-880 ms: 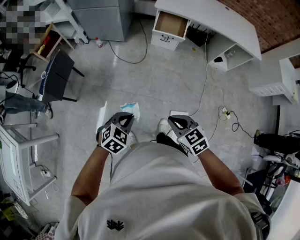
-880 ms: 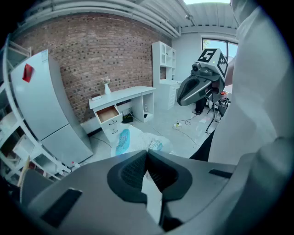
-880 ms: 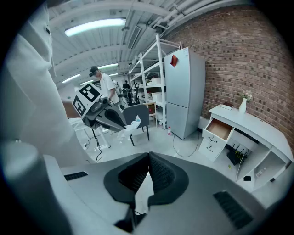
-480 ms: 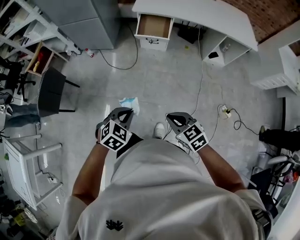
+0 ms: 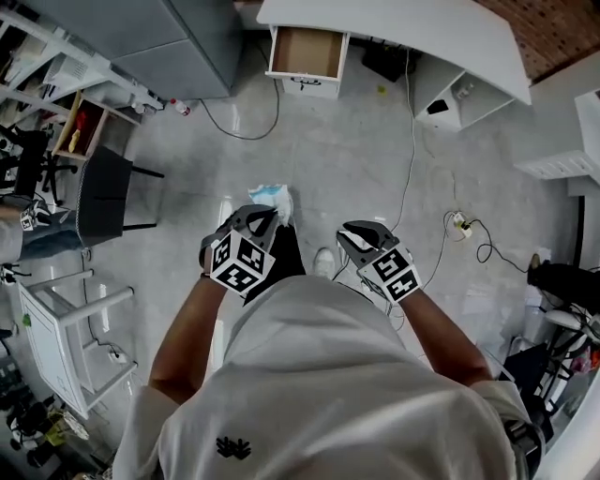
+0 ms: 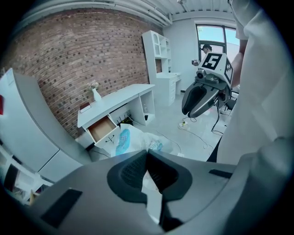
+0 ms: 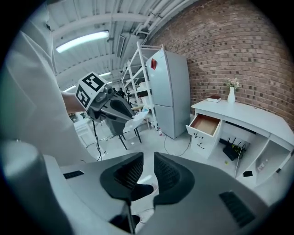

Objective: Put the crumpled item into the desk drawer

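Two hand-held grippers sit at mid-frame in the head view: the left hand-held gripper (image 5: 262, 216) and the right hand-held gripper (image 5: 352, 231). One crumpled item (image 5: 269, 196) shows just above the left one. One desk (image 5: 412, 28) runs along the top edge, with one open drawer (image 5: 306, 52). One black chair (image 5: 108, 187) stands at the left. The right gripper view adds one refrigerator (image 7: 171, 92) and one vase (image 7: 231, 95). The floor cables (image 5: 412, 131) number perhaps three; they are too thin to count surely.

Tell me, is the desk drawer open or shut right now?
Open. The drawer sticks out from the front of the white desk, and the head view looks down into its brown inside.
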Motion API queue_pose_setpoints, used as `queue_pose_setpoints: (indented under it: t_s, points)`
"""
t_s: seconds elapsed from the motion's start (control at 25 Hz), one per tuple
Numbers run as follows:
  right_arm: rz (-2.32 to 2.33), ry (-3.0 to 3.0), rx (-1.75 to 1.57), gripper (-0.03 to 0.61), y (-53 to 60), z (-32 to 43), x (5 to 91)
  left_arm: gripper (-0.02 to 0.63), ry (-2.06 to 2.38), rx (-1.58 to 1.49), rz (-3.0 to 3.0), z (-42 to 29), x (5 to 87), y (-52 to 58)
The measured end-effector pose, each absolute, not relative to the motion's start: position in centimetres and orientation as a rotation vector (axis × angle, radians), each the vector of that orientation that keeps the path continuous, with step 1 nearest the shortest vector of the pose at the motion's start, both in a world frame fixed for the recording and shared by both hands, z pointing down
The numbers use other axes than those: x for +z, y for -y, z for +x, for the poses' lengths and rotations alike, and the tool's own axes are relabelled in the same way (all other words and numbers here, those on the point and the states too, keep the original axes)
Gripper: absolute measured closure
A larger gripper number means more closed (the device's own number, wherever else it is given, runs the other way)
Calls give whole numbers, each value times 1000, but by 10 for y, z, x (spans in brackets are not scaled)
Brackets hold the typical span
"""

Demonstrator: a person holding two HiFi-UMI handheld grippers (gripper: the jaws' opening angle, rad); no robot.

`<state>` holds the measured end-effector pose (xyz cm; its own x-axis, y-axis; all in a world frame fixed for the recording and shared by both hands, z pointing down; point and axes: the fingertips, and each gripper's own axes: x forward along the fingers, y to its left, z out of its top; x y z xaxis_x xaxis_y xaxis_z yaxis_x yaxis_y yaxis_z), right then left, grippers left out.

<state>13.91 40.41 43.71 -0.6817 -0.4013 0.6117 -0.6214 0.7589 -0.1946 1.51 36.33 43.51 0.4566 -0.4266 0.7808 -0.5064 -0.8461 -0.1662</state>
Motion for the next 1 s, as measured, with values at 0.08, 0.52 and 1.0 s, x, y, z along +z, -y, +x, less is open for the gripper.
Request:
queue_pose_setpoints:
  t_s: [0.08,0.52,1.0]
  points:
    - [785,2394,541,491,-377,135,439,589,824,1349,2615,11,440,-332]
    - [898,2330,605,520,-199,96,431,589,699,1452,2710,-22,461,-127]
    - [909,2318,671,526,-73,83,439,589,695,1543,2693,-27,499,47]
